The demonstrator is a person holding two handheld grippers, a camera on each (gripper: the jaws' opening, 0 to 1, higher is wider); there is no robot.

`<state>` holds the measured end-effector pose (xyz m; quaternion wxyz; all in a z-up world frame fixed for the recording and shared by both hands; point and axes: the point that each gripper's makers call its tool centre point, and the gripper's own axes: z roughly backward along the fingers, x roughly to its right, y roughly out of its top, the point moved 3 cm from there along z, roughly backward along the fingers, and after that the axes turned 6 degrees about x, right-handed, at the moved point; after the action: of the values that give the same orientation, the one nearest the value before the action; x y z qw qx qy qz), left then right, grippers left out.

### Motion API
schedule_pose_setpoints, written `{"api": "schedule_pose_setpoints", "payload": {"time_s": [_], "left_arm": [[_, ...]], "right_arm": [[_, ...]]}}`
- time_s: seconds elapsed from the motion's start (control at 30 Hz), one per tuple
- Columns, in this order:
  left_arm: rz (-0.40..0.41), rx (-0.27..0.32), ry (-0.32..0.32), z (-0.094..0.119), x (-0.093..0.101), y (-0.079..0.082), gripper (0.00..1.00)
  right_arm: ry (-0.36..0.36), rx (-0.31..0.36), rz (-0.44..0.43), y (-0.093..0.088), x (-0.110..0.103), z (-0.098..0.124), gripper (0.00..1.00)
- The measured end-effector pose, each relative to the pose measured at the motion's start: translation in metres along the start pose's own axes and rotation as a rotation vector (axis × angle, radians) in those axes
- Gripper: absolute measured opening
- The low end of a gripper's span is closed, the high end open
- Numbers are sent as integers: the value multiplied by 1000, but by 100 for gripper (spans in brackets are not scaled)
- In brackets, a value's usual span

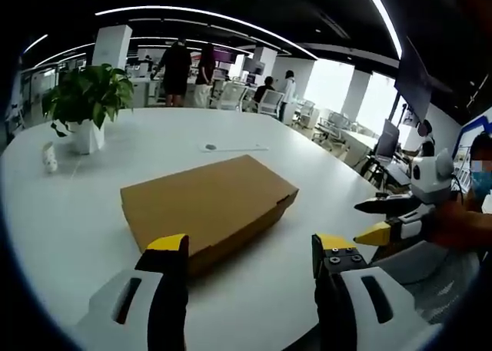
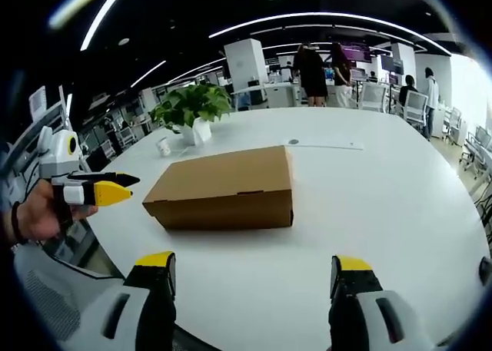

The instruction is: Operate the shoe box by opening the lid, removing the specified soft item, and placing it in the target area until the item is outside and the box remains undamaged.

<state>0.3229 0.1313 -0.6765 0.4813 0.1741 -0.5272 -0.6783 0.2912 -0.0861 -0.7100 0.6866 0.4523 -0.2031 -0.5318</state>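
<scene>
A closed brown cardboard shoe box point(image 1: 207, 209) point(image 2: 227, 187) lies flat on the white table point(image 1: 69, 213) point(image 2: 384, 205). My left gripper point(image 1: 250, 251) is open, just short of the box's near edge, with nothing between its yellow-tipped fingers. The right gripper point(image 2: 254, 270) is also open, a little way back from the box's long side. The right gripper point(image 1: 384, 220) reaches into the left gripper view from the right; the left gripper point(image 2: 96, 188), held by a hand, is at the left of the right gripper view. The box's contents are hidden.
A potted green plant point(image 1: 86, 101) point(image 2: 192, 109) stands at the table's far side, with a small white object point(image 1: 50, 157) beside it. A paper sheet point(image 1: 231, 147) point(image 2: 323, 143) lies beyond the box. Several people and office chairs stand in the background.
</scene>
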Motion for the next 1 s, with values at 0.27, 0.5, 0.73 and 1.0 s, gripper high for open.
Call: {"api": "schedule_pose_setpoints", "payload": {"time_s": [0.27,0.5,0.73,1.0], "left_arm": [[0,-7,12,3,-7,-1,67],[-1,-15,37,8,-23,-2,67],[9,-27,62,11,-37,-8,67],[1,-44,72,9,-48,-10,67]], "right_arm": [[-1,-20,5,-4,4,2,82],[-3,-24,-14,-5,8,-1,81],[6,-39,-15,-4,10,-10,81],[27,-48,6,3,8,-28,80]]}}
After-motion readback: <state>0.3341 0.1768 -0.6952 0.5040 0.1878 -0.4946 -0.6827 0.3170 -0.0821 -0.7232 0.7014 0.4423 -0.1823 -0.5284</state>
